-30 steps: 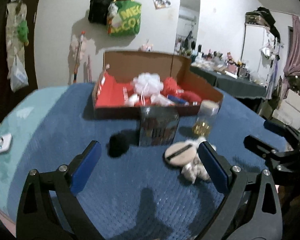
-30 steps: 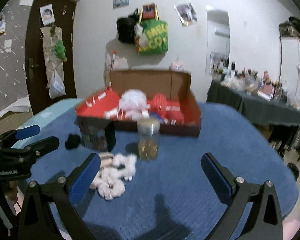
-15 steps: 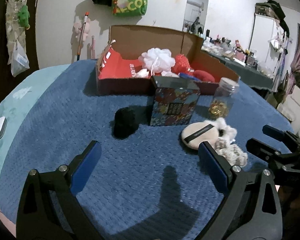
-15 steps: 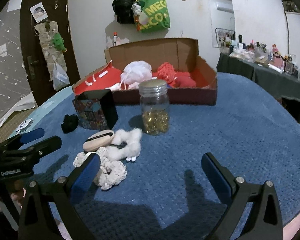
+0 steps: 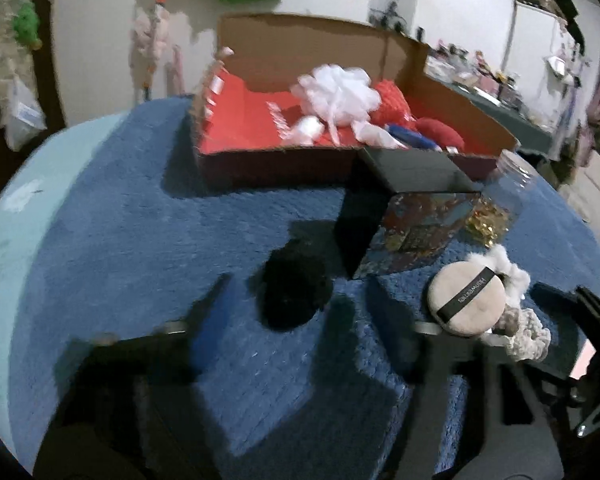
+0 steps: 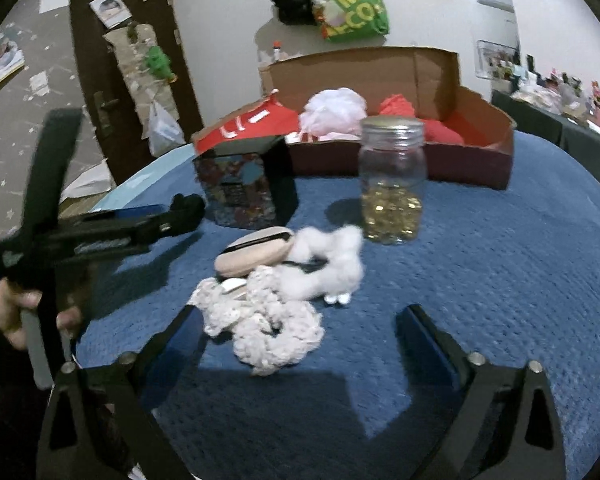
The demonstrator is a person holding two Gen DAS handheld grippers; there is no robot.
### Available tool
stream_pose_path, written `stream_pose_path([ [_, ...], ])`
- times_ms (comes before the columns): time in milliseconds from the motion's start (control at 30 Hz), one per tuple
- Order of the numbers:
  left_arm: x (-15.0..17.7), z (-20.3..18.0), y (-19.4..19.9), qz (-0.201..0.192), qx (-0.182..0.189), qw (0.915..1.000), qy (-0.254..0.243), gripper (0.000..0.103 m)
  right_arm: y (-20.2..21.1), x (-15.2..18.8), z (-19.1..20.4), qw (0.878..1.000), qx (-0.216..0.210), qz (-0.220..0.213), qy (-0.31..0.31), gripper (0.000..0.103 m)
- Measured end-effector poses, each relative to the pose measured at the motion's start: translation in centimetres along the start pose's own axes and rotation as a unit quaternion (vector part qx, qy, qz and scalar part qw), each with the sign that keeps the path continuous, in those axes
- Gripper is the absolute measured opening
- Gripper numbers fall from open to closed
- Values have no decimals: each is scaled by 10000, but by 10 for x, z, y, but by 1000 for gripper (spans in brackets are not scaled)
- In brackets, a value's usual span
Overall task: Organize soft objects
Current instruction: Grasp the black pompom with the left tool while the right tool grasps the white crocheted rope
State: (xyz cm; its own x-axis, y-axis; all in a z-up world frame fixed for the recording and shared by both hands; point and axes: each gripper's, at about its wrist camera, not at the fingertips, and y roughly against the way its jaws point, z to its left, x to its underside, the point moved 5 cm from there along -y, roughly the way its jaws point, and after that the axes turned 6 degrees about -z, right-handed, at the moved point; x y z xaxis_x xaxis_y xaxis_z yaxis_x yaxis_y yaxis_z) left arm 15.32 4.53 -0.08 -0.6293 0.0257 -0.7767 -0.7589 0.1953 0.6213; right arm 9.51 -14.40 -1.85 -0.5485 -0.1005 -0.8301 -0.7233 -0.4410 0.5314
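Left gripper (image 5: 296, 316) spread wide, straddling the black pompom (image 5: 294, 294) just in front of the patterned box (image 5: 416, 228). Right gripper (image 6: 300, 336) wide too, empty, over the crocheted scrunchie (image 6: 268, 320). Risk: closing early could pinch blanket (image 5: 140, 220) or nudge the box. Pompom roundish, no clear long axis.

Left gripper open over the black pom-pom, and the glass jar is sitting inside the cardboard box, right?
Not quite. In the right wrist view the glass jar stands on the blue cloth in front of the cardboard box, not inside it. The left gripper is open around the black pom-pom.
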Motion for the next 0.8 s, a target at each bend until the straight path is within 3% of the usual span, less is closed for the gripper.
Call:
stream_pose_path([
  [33, 0, -1, -4, 72, 119, 9999, 7, 28, 0, 1, 4, 9999, -131, 10, 55, 85],
  [100, 2, -1, -9, 159, 313, 9993, 102, 26, 0, 2, 10, 9994, -326, 45, 134, 49],
  [200, 4, -5, 1, -49, 379, 9992, 72, 26, 8, 1, 16, 9986, -470, -84, 209, 31],
  [367, 11, -18, 26, -278, 526, 9982, 96, 26, 26, -8, 16, 9979, -360, -453, 276, 28],
  [800, 18, -56, 49, -389, 974, 9942, -227, 26, 45, -27, 2, 9958, -203, -880, 130, 28],
])
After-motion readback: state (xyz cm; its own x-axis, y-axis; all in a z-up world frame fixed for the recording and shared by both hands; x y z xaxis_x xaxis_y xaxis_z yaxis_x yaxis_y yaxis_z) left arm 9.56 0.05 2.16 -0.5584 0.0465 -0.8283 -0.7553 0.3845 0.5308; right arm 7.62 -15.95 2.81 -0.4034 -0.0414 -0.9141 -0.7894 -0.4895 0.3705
